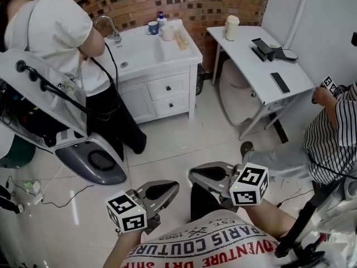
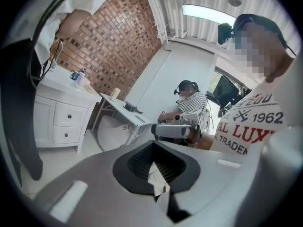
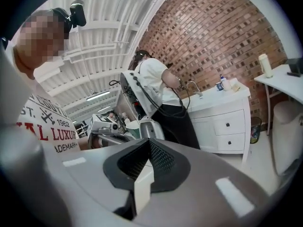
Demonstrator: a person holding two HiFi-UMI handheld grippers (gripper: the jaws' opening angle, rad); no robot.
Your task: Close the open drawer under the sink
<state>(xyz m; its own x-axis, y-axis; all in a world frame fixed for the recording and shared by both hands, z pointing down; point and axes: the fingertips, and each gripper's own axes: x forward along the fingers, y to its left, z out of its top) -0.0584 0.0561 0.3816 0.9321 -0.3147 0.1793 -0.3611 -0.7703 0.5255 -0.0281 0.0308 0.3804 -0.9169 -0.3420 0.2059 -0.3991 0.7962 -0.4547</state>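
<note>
Left gripper (image 1: 167, 190) and right gripper (image 1: 199, 176): near, jaws pressed together, empty.
Drawer (image 1: 158, 89) under sink (image 1: 134, 52), far left, looks nearly flush; stiff sliding front, probably best pushed flat beside its knob (image 1: 168, 86).

- This looks like a staged bathroom corner in a recording lab.
- Well ahead of the jaws, a white vanity (image 1: 146, 53) with a faucet (image 1: 109, 24) and drawers (image 1: 168, 86) backs onto a brick wall (image 1: 167, 1).
- Ahead and right of the jaws stands a white desk (image 1: 254, 57).
- Above the jaws is a ribbed hall ceiling (image 3: 109, 18) with a strip light (image 3: 97, 97).
- A cabled equipment rig (image 1: 50, 102) stands ahead and left of the jaws.
- A seated person (image 2: 191, 103) wears a head camera.
</note>
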